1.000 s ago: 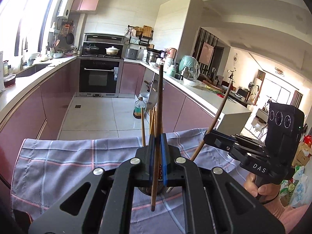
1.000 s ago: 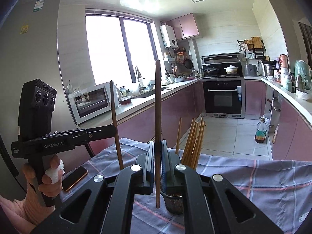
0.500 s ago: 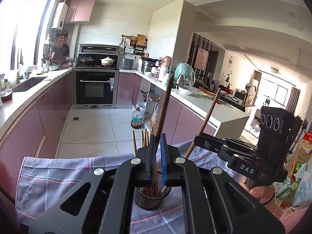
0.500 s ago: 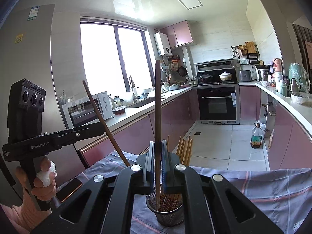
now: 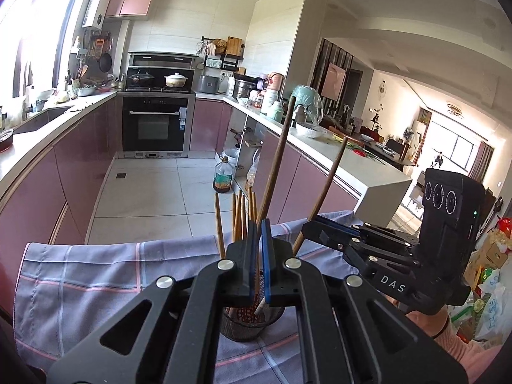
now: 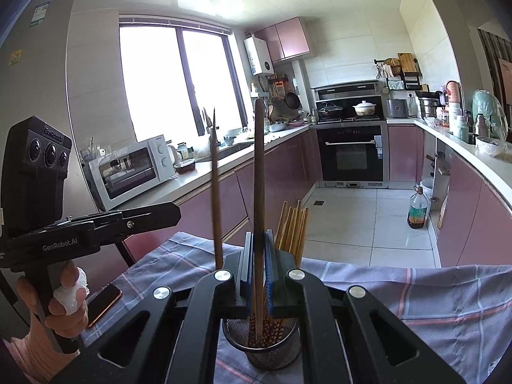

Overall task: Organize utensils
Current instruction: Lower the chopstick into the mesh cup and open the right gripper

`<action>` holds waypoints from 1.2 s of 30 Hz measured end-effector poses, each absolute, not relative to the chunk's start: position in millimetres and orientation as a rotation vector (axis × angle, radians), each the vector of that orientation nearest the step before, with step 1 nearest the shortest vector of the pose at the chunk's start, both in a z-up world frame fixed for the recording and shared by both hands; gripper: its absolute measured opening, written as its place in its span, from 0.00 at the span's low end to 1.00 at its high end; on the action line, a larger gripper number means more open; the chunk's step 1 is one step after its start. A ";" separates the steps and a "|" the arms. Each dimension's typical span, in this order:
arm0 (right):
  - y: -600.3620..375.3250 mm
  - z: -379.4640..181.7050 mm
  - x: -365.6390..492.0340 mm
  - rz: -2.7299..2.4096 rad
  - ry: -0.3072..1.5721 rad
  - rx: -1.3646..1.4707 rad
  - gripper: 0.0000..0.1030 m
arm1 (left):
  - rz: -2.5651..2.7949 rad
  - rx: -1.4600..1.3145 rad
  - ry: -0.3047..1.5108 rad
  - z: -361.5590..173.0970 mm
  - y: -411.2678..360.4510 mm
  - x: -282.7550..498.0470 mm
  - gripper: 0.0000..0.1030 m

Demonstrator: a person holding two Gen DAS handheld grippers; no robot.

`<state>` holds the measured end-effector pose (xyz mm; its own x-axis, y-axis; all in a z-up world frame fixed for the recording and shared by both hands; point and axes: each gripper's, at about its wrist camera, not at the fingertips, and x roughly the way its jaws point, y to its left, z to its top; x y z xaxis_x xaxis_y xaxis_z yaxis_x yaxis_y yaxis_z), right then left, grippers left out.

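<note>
**Both grippers clamped on a chopstick, right over the holder**

Your left gripper (image 5: 260,224) is pinched tight on one dark chopstick (image 5: 277,153), which leans up and to the right from between the blue pads; its lower end drops down into the mesh holder (image 5: 236,329). Your right gripper (image 6: 258,235) has its jaws closed on its own dark chopstick (image 6: 258,172), standing nearly upright with its lower end inside that same holder. From the left wrist view you can see the right gripper's stick slanting just beside yours. A bunch of lighter bamboo chopsticks (image 6: 292,227) already stands in the holder, fanned toward its far side. The holder sits on the checked cloth (image 5: 96,272) covering the table, toward the near edge. A phone (image 6: 104,304) lies on the cloth near its left edge, next to your hand (image 6: 64,300) on the left grip.
</note>
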<state>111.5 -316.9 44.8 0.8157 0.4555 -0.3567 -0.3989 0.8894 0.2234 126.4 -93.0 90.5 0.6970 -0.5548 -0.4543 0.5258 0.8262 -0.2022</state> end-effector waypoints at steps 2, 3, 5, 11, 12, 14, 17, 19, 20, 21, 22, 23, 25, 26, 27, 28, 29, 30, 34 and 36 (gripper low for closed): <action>-315.3 38.0 119.7 0.454 0.438 0.139 0.05 | -0.609 -0.056 0.544 83.3 -92.2 129.4 0.03; -314.0 32.5 124.6 0.452 0.457 0.138 0.05 | -0.612 -0.051 0.565 75.5 -94.4 131.5 0.03; -313.3 22.5 132.8 0.449 0.488 0.141 0.05 | -0.608 -0.040 0.614 56.7 -100.4 137.2 0.03; -313.4 -1.3 143.0 0.449 0.554 0.167 0.06 | -0.575 -0.051 0.776 -9.3 -103.0 165.2 0.03; -314.5 -1.4 141.9 0.450 0.553 0.172 0.06 | -0.577 -0.057 0.783 -16.3 -99.8 168.0 0.03; -313.8 0.8 140.5 0.455 0.553 0.174 0.06 | -0.581 -0.051 0.792 -26.6 -100.5 167.3 0.03; -311.8 2.3 137.2 0.457 0.550 0.173 0.06 | -0.570 -0.019 0.799 -38.2 -103.5 166.0 0.03; -310.4 3.8 135.4 0.464 0.546 0.175 0.05 | -0.575 -0.013 0.803 -43.6 -105.0 163.6 0.03; -311.2 3.4 133.2 0.468 0.544 0.174 0.05 | -0.574 -0.010 0.804 -45.1 -105.7 165.2 0.03; -310.1 3.6 131.8 0.470 0.544 0.170 0.05 | -0.572 -0.005 0.805 -47.5 -106.4 165.9 0.03; -310.1 4.0 131.8 0.471 0.543 0.168 0.05 | -0.570 -0.003 0.807 -48.4 -107.1 166.1 0.03; -309.9 4.2 130.8 0.473 0.542 0.166 0.05 | -0.570 -0.004 0.808 -46.6 -108.1 167.7 0.03; -310.2 4.6 128.8 0.471 0.541 0.163 0.05 | -0.570 -0.006 0.807 -45.4 -109.6 167.5 0.03; -310.3 4.3 127.4 0.473 0.545 0.164 0.05 | -0.570 -0.004 0.807 -44.0 -108.4 167.3 0.03; -311.8 3.5 126.9 0.472 0.551 0.166 0.05 | -0.569 -0.004 0.808 -44.1 -108.4 167.2 0.03; -313.2 2.5 126.0 0.472 0.557 0.166 0.06 | -0.568 -0.003 0.807 -45.1 -108.4 167.6 0.03; -313.7 1.4 125.8 0.471 0.562 0.166 0.06 | -0.569 -0.003 0.806 -44.1 -108.3 167.1 0.03; -313.7 0.3 125.5 0.469 0.567 0.166 0.07 | -0.568 -0.001 0.806 -45.2 -108.4 167.5 0.03; -314.7 -3.9 125.6 0.472 0.588 0.174 0.08 | -0.567 0.003 0.809 -43.0 -110.0 167.7 0.04; -314.0 -6.7 124.1 0.478 0.599 0.170 0.11 | -0.566 0.002 0.809 -43.3 -109.7 168.2 0.04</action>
<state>124.1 -314.0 -6.7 0.7209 0.4791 -0.5008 -0.3825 0.8776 0.2889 168.2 -109.7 -43.3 0.5510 -0.4780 -0.6840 0.4791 0.8524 -0.2096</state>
